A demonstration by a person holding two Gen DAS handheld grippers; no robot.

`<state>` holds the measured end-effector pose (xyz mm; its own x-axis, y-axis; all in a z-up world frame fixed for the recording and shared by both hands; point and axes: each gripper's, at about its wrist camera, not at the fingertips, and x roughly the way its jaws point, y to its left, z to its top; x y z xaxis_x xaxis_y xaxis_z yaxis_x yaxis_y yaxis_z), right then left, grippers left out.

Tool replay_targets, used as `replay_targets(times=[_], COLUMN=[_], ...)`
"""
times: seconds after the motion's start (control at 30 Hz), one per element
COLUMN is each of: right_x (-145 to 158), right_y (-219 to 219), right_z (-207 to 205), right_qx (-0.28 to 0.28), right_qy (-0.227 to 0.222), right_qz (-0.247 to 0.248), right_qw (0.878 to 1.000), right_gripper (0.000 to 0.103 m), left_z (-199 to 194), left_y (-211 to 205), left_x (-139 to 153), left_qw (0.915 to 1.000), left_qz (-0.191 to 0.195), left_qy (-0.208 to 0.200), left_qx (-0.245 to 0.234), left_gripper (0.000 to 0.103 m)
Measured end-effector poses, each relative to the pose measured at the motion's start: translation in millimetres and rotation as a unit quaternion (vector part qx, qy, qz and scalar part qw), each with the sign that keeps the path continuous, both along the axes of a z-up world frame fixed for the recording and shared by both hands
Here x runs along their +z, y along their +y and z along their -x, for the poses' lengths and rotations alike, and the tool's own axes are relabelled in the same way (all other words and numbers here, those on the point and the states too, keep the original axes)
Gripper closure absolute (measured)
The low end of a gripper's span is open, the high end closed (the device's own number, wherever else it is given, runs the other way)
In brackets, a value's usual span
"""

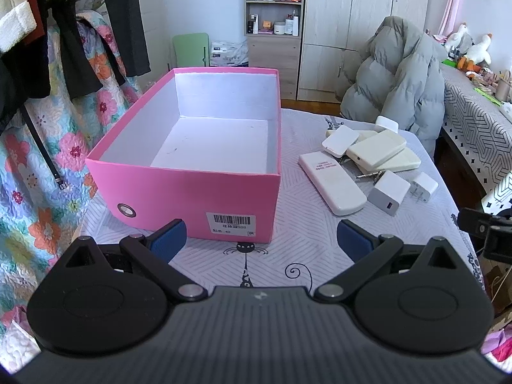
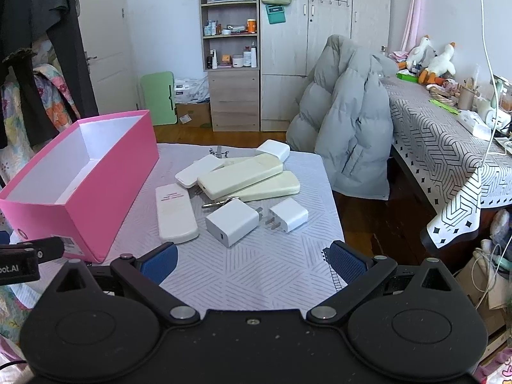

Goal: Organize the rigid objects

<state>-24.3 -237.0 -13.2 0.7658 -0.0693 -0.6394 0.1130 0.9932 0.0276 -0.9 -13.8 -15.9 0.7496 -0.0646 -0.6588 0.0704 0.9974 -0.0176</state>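
Progress: none of the sorting shows as done; the pink box (image 1: 192, 188) is empty, its white floor bare.
Left to do: by my judgement, every loose piece has yet to go into the box.
Task items: a pile of white and cream rigid things lies on the bench (image 2: 256, 272), to the right of the box and apart from it.
Pile detail: a white remote (image 2: 175, 214) lies nearest the box; a large charger (image 2: 231, 222) and a small charger (image 2: 289, 215) sit at the near edge; two cream cases (image 2: 240, 179) overlap behind them, with a white block (image 2: 273, 149) at the far end.
Small metal part: something like a key (image 2: 217, 203) peeks out between the cases and the large charger; too small to be sure.
Left claw (image 1: 260, 240): fingers spread apart, holding nothing, poised before the box's near wall.
Right claw (image 2: 252, 260): fingers spread apart, empty, facing the chargers.
Surface: pale cloth with grey stripes and cat drawings.
Room: a grey puffer jacket (image 2: 345, 121) over a chair, shelves and a wardrobe behind, hanging clothes at left.
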Motion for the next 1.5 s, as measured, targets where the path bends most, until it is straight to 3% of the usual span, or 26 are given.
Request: replay_targets(times=[0.6,0.9,0.97,1.07,1.17,1.23,1.33,1.5], right_x=[-1,4,7,8,6,6,3,-9], right_y=[1,-1,-3,-6,-7,-3,7,29], right_z=[1,-6,-10,-13,-20,-32,-49,-79], right_qx=[0.003,0.009,0.021,0.072,0.126,0.140,0.162,0.204], right_qy=[0.002,0.003,-0.013,-0.082,-0.126,-0.120,-0.106,-0.061], right_qz=[0.002,0.006,-0.002,-0.034,-0.062,-0.063,-0.042,-0.009], right_qw=[1.000,1.000,1.000,0.993,0.982,0.981,0.980,0.977], right_gripper=[0.001,0.001,0.001,0.001,0.001,0.001,0.001,0.005], left_z=[0,-9,-17,-29,-43,-56,-77,-108], left_y=[0,-2,2,12,23,39,69,105], left_x=[1,17,24,34,43,49,56,56], left_qw=[1.0000,0.9988,0.9970,0.9937,0.9916,0.9928,0.9964,0.9967], left_qz=[-0.005,-0.024,-0.023,-0.020,-0.059,-0.073,-0.065,-0.075], left_qy=[0.002,0.001,0.017,0.034,0.032,0.029,0.021,0.014], left_qx=[0.008,-0.042,-0.072,-0.105,-0.111,-0.091,-0.050,-0.029], left_gripper=[0.001,0.001,0.001,0.001,0.001,0.001,0.001,0.003])
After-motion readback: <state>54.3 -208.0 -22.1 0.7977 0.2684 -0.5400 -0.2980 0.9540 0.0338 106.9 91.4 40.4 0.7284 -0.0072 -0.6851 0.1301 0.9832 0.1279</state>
